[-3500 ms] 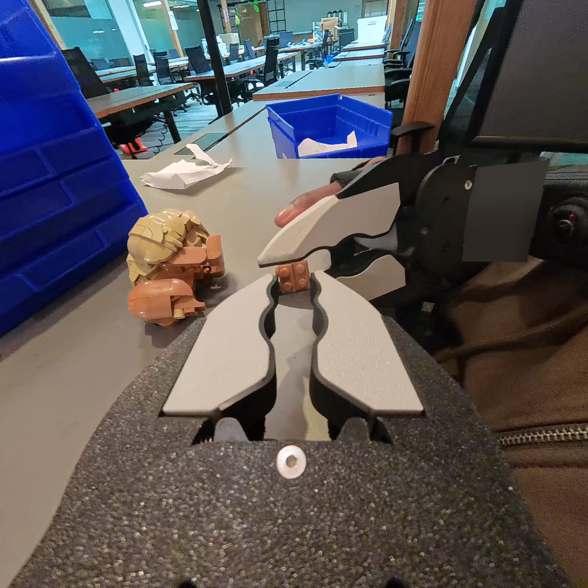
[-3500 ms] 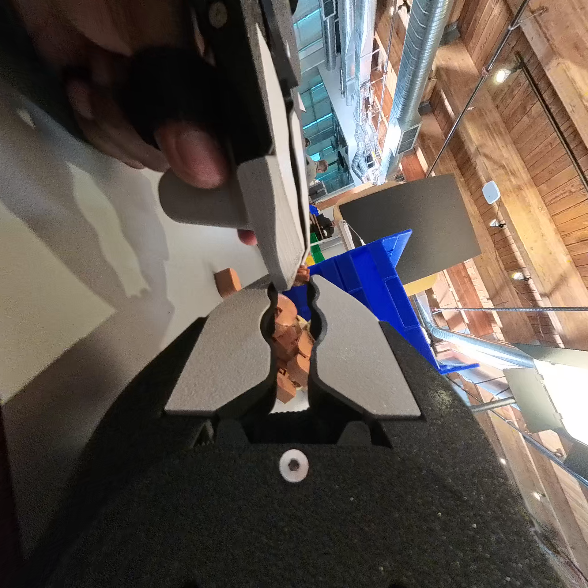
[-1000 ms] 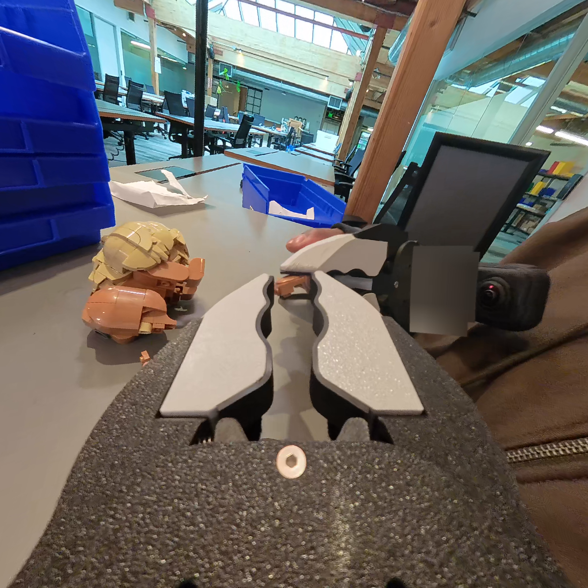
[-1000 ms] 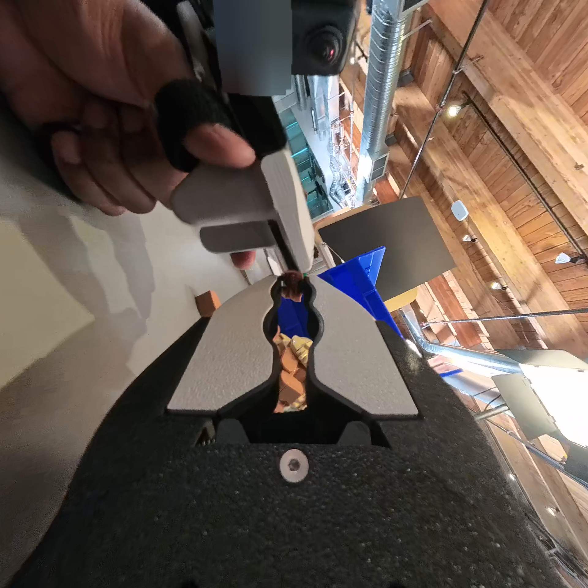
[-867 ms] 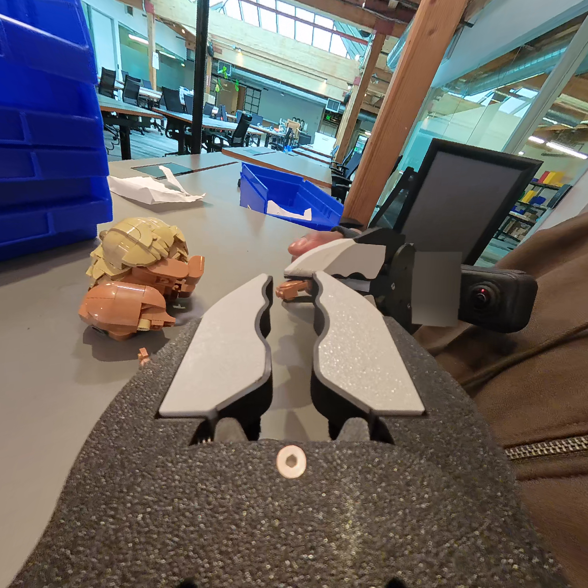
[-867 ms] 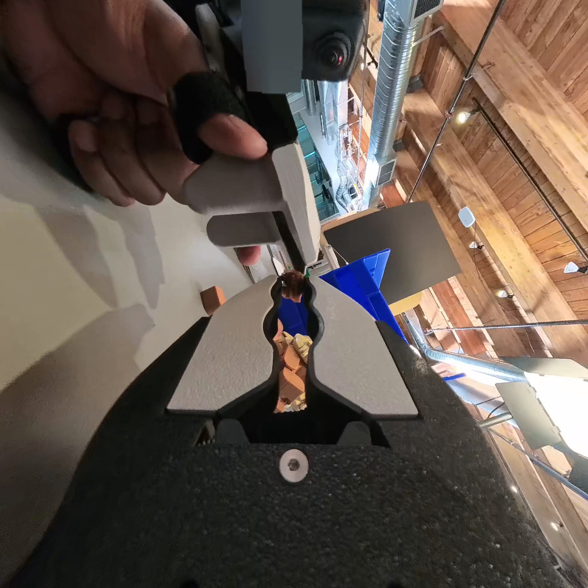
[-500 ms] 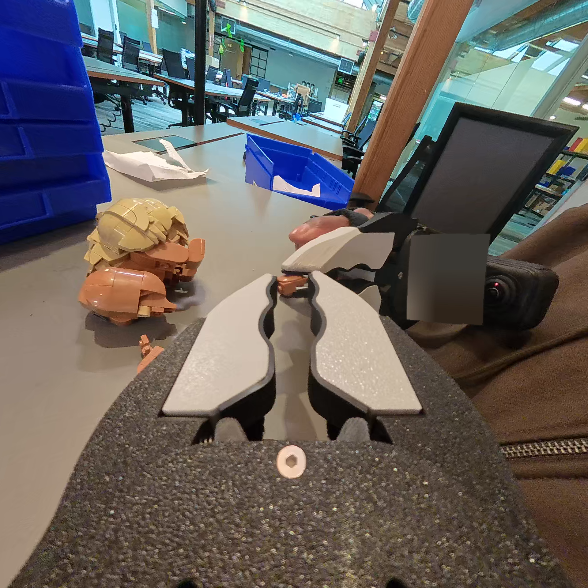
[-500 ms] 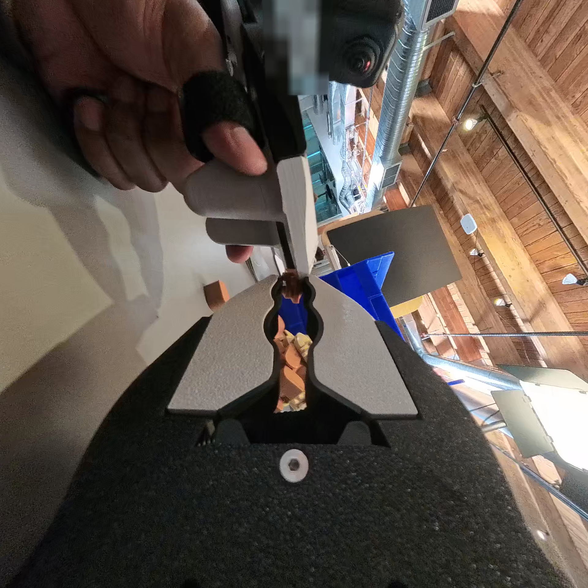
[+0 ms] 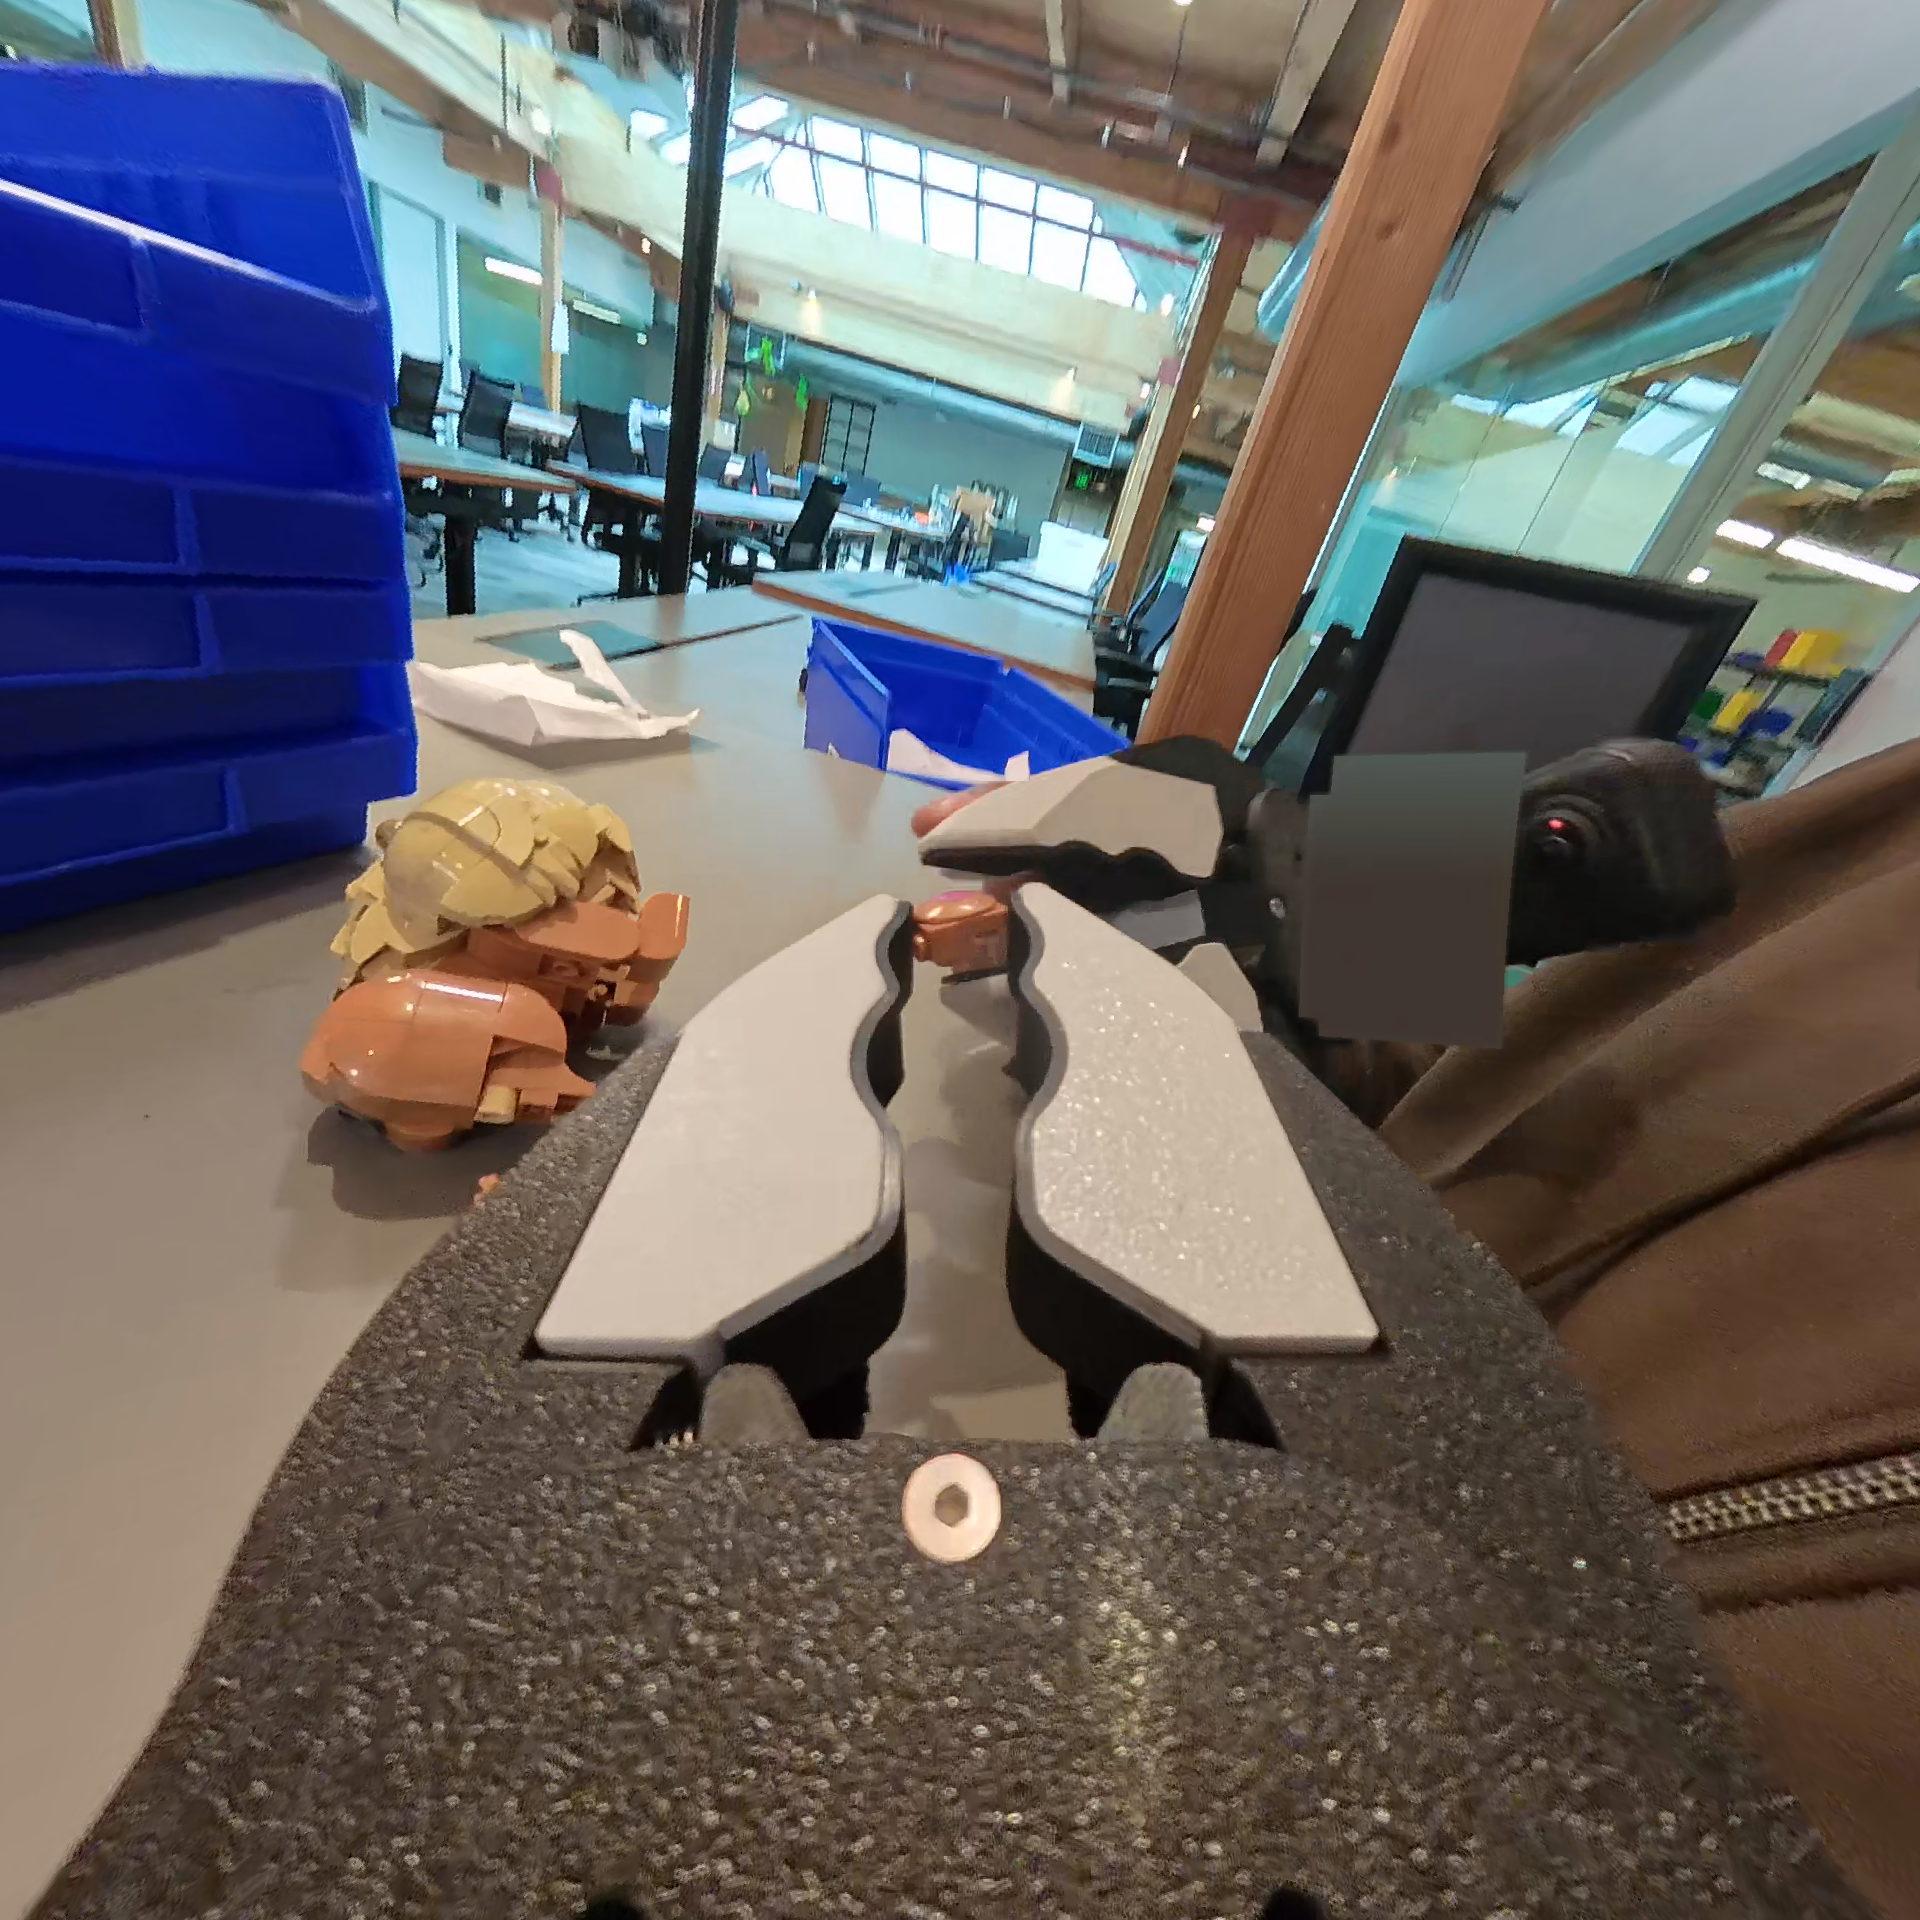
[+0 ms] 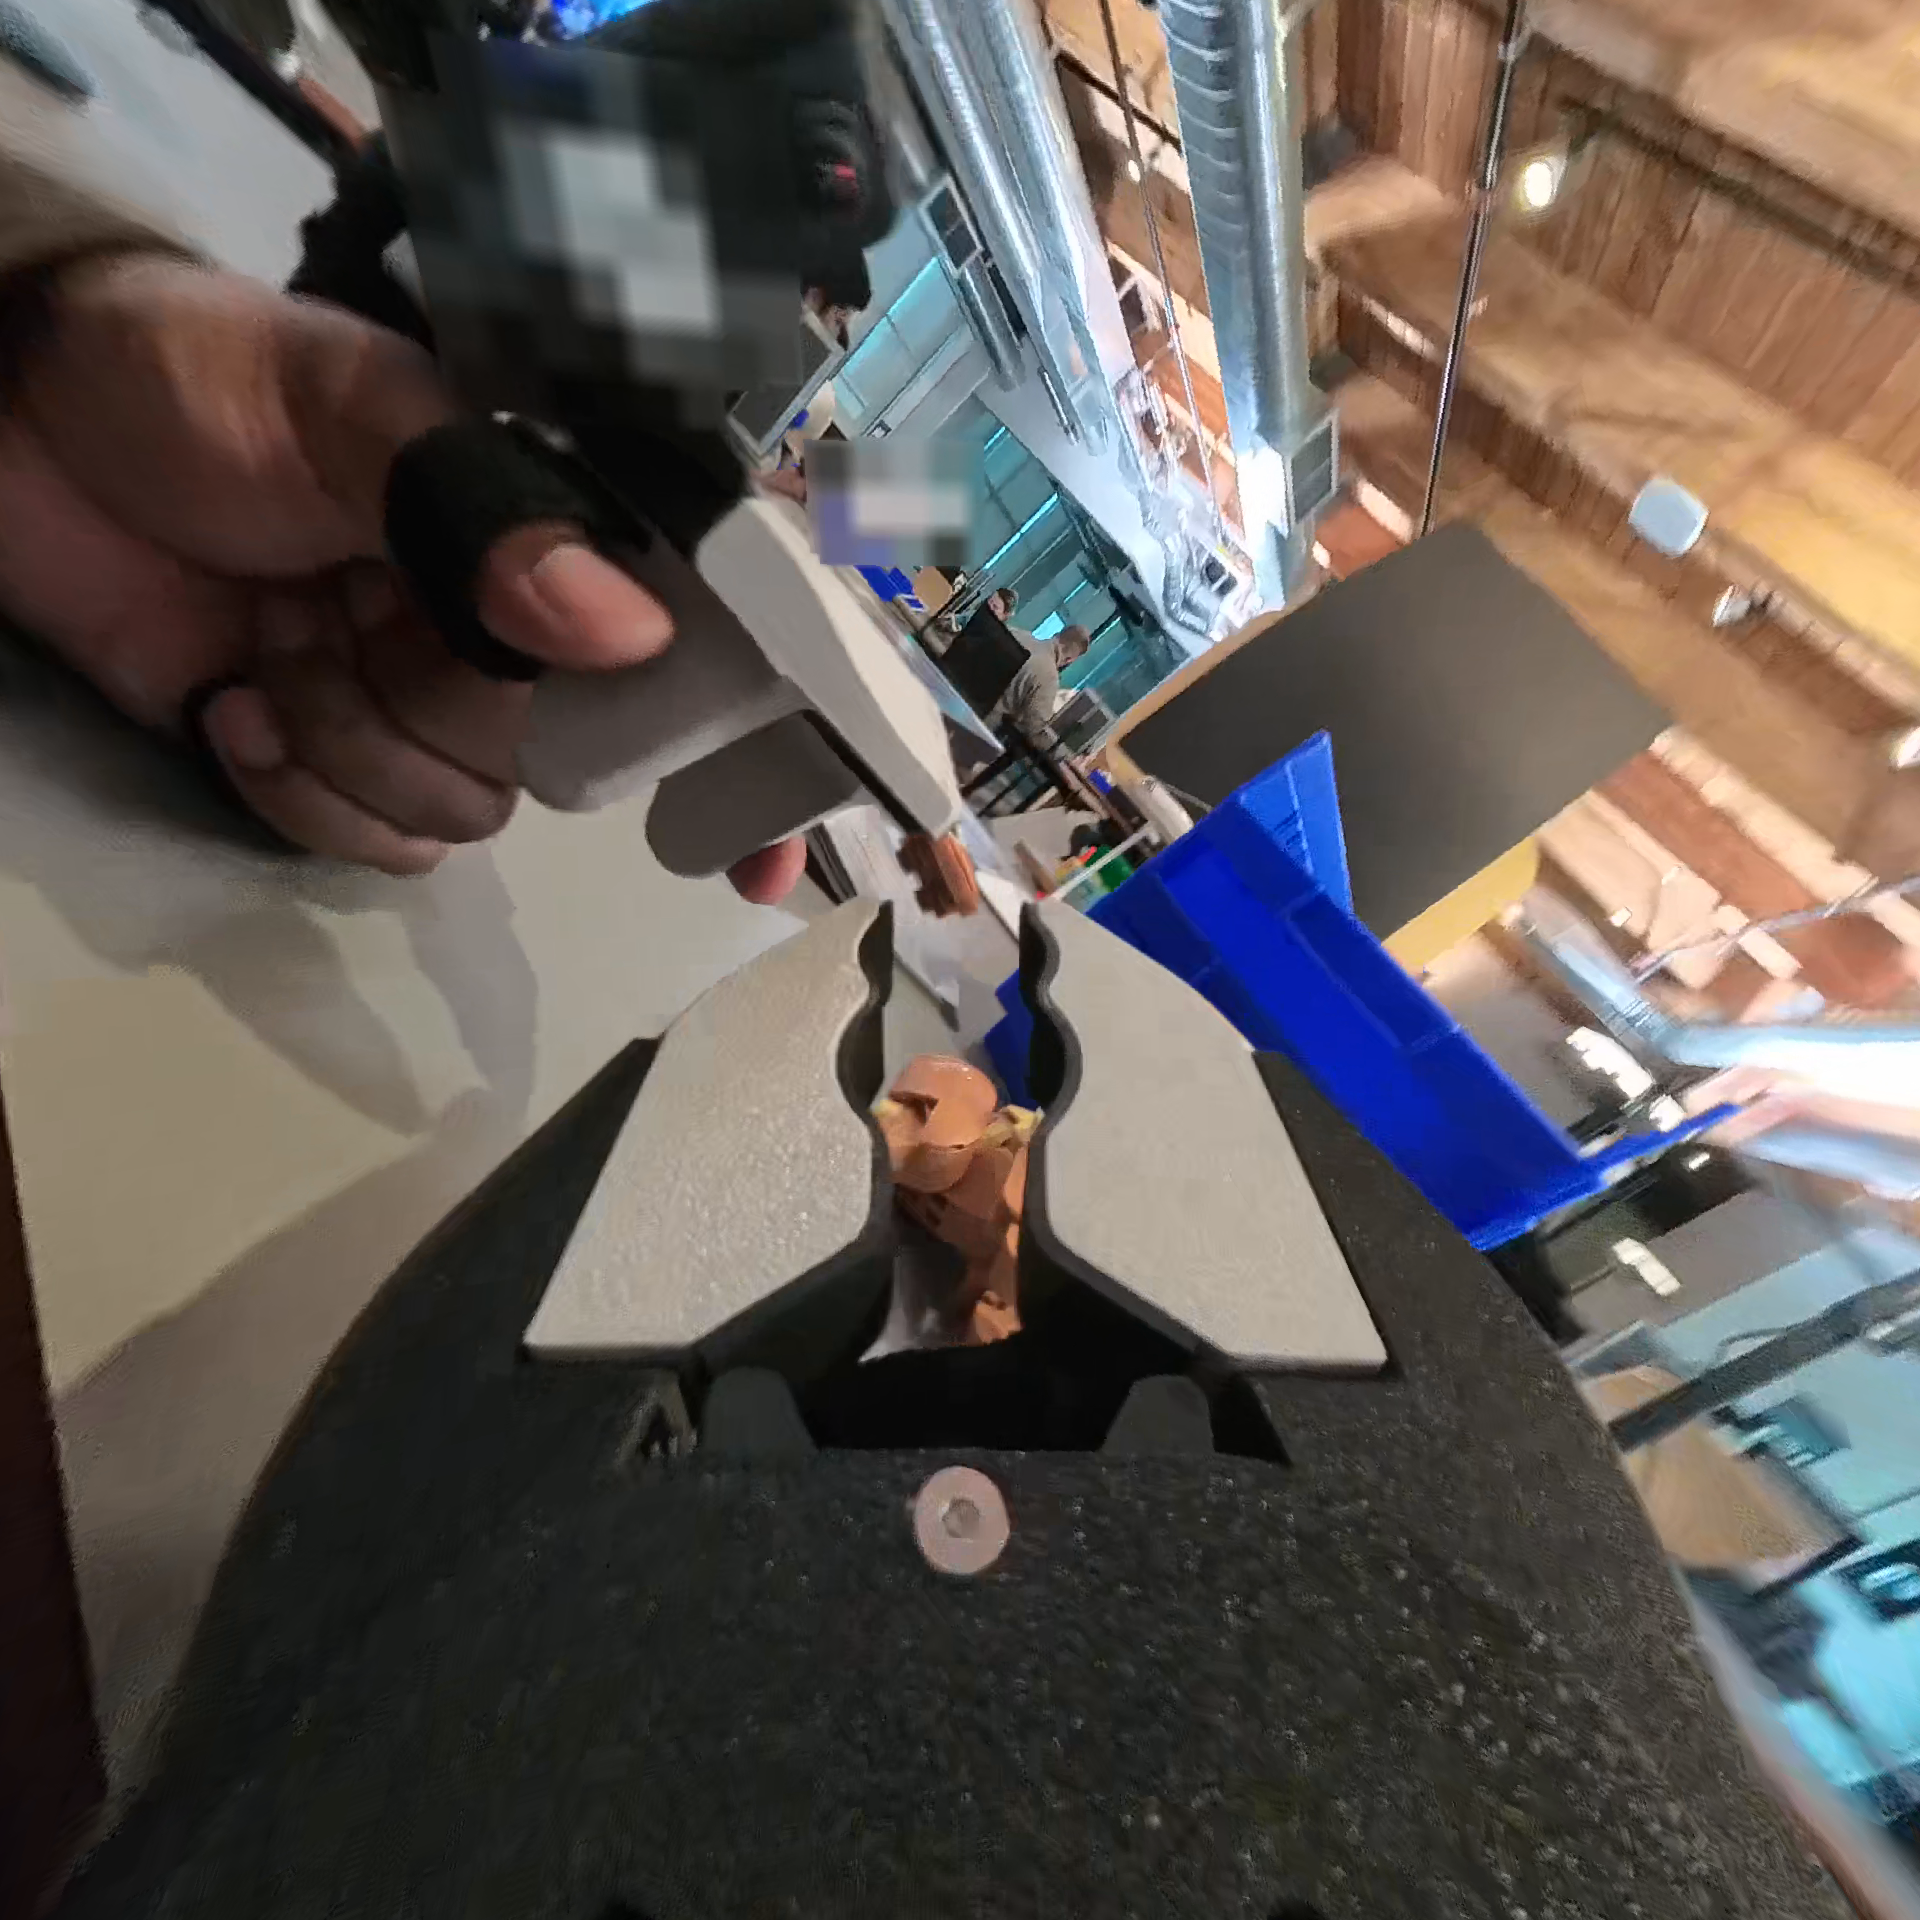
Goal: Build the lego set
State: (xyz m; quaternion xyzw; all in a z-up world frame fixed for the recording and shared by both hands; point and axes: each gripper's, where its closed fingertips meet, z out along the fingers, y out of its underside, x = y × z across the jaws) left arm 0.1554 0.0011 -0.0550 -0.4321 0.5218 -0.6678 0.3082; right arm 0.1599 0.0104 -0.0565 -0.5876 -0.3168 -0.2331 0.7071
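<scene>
Left wrist view: the left gripper (image 9: 961,914) is clenched on a small brown brick piece (image 9: 958,928), pinched between its tips above the grey table (image 9: 156,1195). Half a second ago the right gripper's tips met that piece; now the right gripper (image 9: 956,842) sits a little higher and apart from it, jaws nearly together with nothing visible between them. The camera has also tipped up, showing more ceiling. The tan and brown lego figure (image 9: 488,956) lies on the table to the left, just short of the stacked blue bins (image 9: 197,499). A white crumpled paper (image 9: 540,707) and a second blue bin (image 9: 935,707) lie farther back. Open table runs between the figure and the left gripper; the person's brown jacket (image 9: 1662,1195) closes off the right side.

Right wrist view: the picture is rolled and motion-blurred. The right gripper (image 10: 956,920) stands released and empty; half a second ago its tips closed around the piece. The left gripper (image 10: 930,831), held in a hand (image 10: 260,540), carries the brick piece (image 10: 940,873) just beyond those tips without touching them. The lego figure (image 10: 951,1164) shows through the gap between the fingers, beside the blue bins (image 10: 1330,987). Bare table spreads to the left.
</scene>
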